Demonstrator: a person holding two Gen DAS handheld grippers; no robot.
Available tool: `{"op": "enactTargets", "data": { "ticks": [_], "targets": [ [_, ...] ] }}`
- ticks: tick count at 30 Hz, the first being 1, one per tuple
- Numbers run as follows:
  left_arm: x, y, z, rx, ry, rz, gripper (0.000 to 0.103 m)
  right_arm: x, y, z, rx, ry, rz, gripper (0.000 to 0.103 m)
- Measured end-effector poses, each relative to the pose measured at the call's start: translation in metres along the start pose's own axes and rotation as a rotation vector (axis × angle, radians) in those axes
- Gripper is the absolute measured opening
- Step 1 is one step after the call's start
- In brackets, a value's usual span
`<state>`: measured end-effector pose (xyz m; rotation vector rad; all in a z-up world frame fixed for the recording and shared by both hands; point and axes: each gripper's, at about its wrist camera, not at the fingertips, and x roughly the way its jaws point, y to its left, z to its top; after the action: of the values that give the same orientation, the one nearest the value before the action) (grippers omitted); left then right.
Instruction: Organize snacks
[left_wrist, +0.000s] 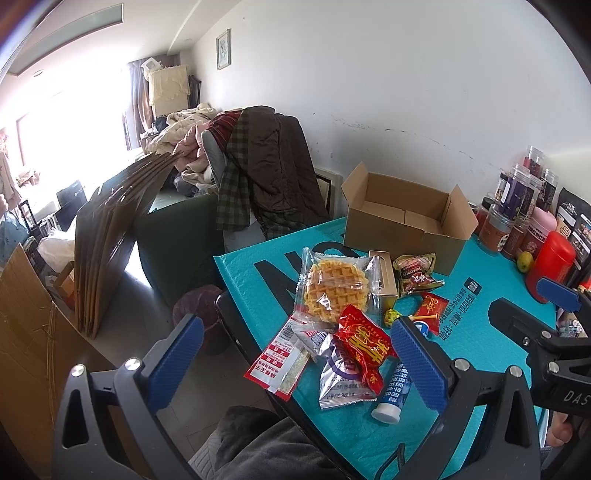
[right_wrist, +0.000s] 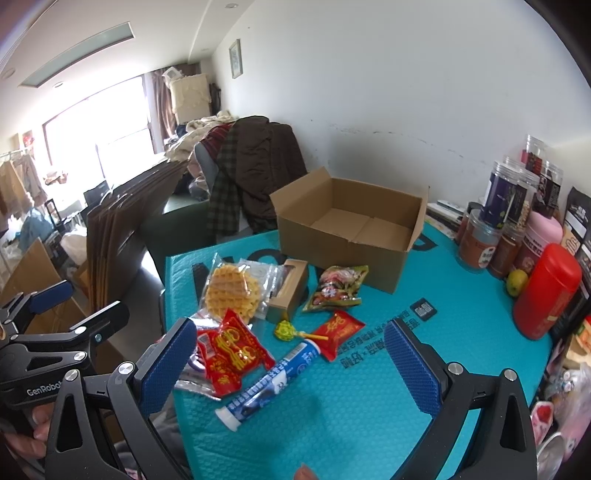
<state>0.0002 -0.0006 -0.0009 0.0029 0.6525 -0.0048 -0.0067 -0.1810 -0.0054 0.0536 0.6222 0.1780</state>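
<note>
A pile of snacks lies on the teal mat (left_wrist: 480, 332) (right_wrist: 369, 406): a wrapped waffle (left_wrist: 334, 291) (right_wrist: 231, 291), a red crinkled packet (left_wrist: 364, 349) (right_wrist: 232, 356), a blue-and-white tube (left_wrist: 393, 391) (right_wrist: 269, 384), a green-red bag (left_wrist: 415, 275) (right_wrist: 338, 286), a yellow lollipop (right_wrist: 286, 331), a small red packet (right_wrist: 338, 328) and a red-white sachet (left_wrist: 279, 360). Behind them stands an empty open cardboard box (left_wrist: 406, 218) (right_wrist: 351, 229). My left gripper (left_wrist: 299, 363) hovers open above the pile's near side. Beside it, over the tube, my right gripper (right_wrist: 291, 365) is open too.
Jars, a red canister (left_wrist: 550, 262) (right_wrist: 546, 291), a pink tub (right_wrist: 541, 236) and a lime (right_wrist: 517, 282) line the table's right edge. A small tan carton (right_wrist: 290, 290) lies among the snacks. A chair draped with clothes (left_wrist: 258, 166) and flat cartons (left_wrist: 110, 229) stand left of the table.
</note>
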Motion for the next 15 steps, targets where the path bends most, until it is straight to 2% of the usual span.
{"op": "enactTargets", "data": {
  "ticks": [15],
  "targets": [
    [0.0026,-0.0024,-0.0019,0.032,-0.004,0.013,0.103,-0.0003,-0.0002,-0.0004,-0.002,-0.002,-0.001,0.103]
  ]
}}
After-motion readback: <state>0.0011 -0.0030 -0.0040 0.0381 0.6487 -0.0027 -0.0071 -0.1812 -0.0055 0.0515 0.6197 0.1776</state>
